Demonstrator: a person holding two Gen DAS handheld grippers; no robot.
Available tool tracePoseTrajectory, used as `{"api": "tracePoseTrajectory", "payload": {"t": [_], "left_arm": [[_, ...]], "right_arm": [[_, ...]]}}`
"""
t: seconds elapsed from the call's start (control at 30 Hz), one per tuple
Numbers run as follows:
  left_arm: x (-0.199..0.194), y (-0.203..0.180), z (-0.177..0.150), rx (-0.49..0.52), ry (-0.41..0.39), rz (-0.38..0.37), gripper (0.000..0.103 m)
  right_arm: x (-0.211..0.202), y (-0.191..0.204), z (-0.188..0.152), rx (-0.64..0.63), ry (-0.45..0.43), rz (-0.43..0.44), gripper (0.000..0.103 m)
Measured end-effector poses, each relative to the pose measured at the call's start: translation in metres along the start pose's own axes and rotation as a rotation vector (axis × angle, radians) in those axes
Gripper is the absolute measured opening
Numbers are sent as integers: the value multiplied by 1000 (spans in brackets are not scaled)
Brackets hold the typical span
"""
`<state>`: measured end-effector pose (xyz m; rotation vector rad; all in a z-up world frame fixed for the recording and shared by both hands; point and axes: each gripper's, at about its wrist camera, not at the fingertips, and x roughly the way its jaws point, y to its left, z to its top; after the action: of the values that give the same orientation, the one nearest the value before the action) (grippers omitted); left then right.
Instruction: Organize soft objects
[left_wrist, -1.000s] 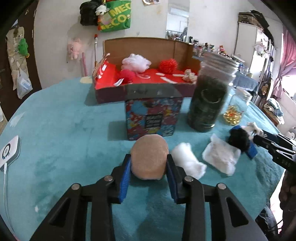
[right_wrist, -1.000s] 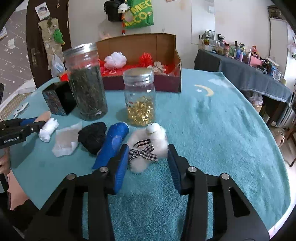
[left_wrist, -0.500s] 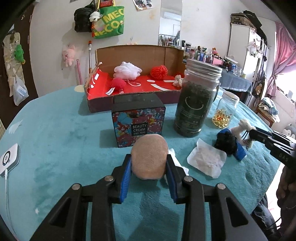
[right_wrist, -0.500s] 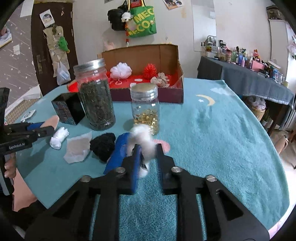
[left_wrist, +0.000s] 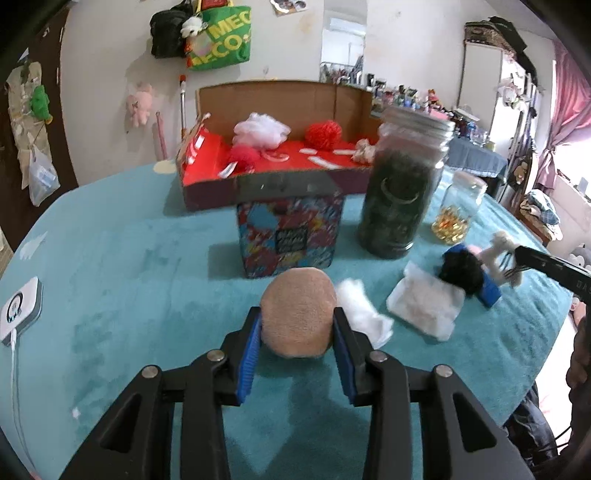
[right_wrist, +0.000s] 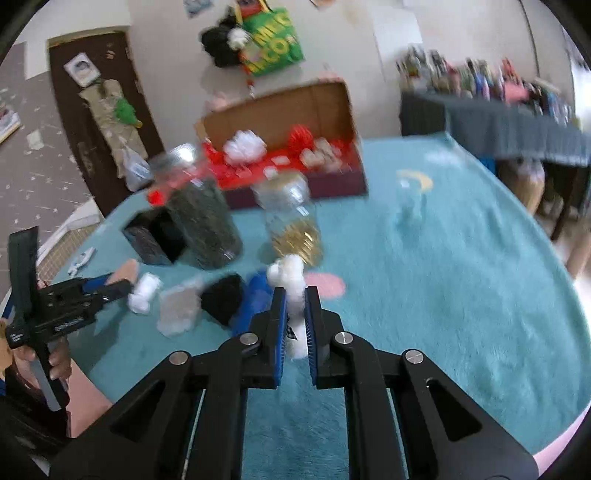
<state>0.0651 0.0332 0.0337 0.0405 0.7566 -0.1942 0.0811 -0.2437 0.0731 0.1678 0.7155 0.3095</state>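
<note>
My left gripper (left_wrist: 297, 328) is shut on a round tan sponge pad (left_wrist: 298, 310), held just above the teal tablecloth. My right gripper (right_wrist: 294, 306) is shut on a small white plush toy (right_wrist: 291, 277) and holds it lifted off the table; it also shows in the left wrist view (left_wrist: 498, 254). A white cotton wad (left_wrist: 364, 310), a white fabric square (left_wrist: 426, 302), a black fluffy ball (left_wrist: 461, 269) and a blue roll (right_wrist: 255, 299) lie on the cloth. An open cardboard box with a red floor (left_wrist: 325, 158) at the back holds pom-poms.
A patterned cream box (left_wrist: 290, 230), a tall jar of dark leaves (left_wrist: 400, 188) and a small jar of gold capsules (left_wrist: 456, 212) stand in front of the cardboard box. A white device (left_wrist: 18, 310) on a cable lies at the far left.
My right gripper closed on the white plush toy and lifted it off the cloth. My left gripper keeps the tan pad and has shifted slightly.
</note>
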Motion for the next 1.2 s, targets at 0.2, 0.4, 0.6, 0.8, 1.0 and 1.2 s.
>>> {"api": "tracePoseTrajectory", "payload": {"t": [0.2,0.4,0.6,0.8,1.0,1.2], "left_arm": [[10,7,-8,-2,28,35,54],[10,7,-7,13,21,50,74],[11,7,-5,17,28,54,76],[13,4,-5,30,36,37,68],[15,1,-3,28,44,17,47],[8,0,1,15,31,-4,41]], "right_arm": [[7,-7,-5,-34,7,-121,20],[14,-9,-9,-74,17,-178,30],[12,-5,-10,-119,-2,-184,91],[31,4,-15,-174,44,-214,91],[36,11,-13,-222,66,-184,62],[30,11,-12,-193,41,-133,58]]}}
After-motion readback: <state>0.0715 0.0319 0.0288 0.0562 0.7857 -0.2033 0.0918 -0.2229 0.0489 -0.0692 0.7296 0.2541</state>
